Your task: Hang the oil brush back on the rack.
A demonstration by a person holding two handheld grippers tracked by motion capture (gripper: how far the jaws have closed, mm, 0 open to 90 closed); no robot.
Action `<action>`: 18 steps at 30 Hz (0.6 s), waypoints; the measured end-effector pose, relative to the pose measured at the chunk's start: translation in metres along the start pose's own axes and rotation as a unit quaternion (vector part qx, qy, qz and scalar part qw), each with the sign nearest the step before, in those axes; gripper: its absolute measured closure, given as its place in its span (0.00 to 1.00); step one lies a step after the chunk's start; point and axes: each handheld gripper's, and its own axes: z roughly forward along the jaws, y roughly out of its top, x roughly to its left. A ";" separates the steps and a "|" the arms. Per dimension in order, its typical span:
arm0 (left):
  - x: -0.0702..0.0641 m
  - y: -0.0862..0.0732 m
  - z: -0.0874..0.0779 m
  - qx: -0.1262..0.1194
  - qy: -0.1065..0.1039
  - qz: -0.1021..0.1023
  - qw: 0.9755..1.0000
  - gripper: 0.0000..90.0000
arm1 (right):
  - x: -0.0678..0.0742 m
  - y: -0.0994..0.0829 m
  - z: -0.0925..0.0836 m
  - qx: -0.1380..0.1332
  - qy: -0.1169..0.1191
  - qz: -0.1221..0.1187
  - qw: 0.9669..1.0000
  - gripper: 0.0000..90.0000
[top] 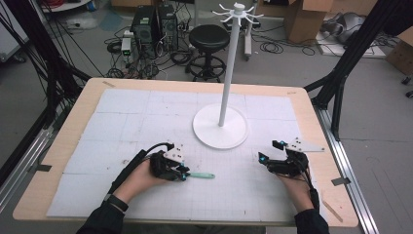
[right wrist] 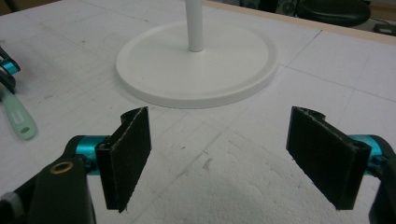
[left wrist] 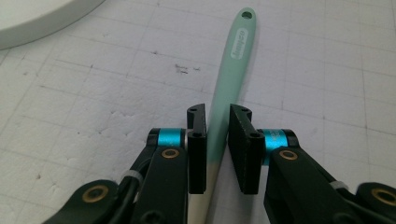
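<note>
The left claw (left wrist: 217, 140) is clamped on the mint-green handle (left wrist: 229, 84), and the left gripper view shows it well: both black pads (left wrist: 243, 149) press against the handle's sides, one on each flank, low down where the mint colour gives way to a paler cream section. The handle runs straight out ahead of the claw and lies flat on the white gridded mat (left wrist: 93, 93), its far end rounded with a small hanging hole and raised lettering just beneath it.

From the high view, the left claw (top: 184, 171) sits low on the near-left part of the bench (top: 68, 141), with the handle (top: 202, 175) poking out to the right of it across the mat. The person's left hand (top: 141, 178) wraps the gripper body from behind.

Over to the right: the right claw (right wrist: 219, 158) is spread wide, with bare mat between its two pads and nothing gripped. In the high view it (top: 270, 152) rests near the right side of the mat, well apart from the handle, with the right hand (top: 294, 183) behind it.

Between and beyond the two hands stands the white stand (top: 225, 68), its round base (top: 209, 136) flat on the mat and its pole upright, with a ring of hooks (top: 237, 12) at the top. The right gripper view looks straight at that base (right wrist: 154, 74) and also catches the holed end of the handle (right wrist: 21, 123) at far left.
</note>
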 end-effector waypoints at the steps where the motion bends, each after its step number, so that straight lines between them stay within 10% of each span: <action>1: 0.000 0.000 0.000 -0.002 0.000 0.002 1.000 0.87 | 0.000 0.000 0.000 0.000 0.000 0.000 1.000 0.24; 18: -0.002 0.011 0.002 0.040 -0.001 0.009 0.999 0.87 | 0.000 0.000 0.001 0.001 0.002 0.002 1.000 0.24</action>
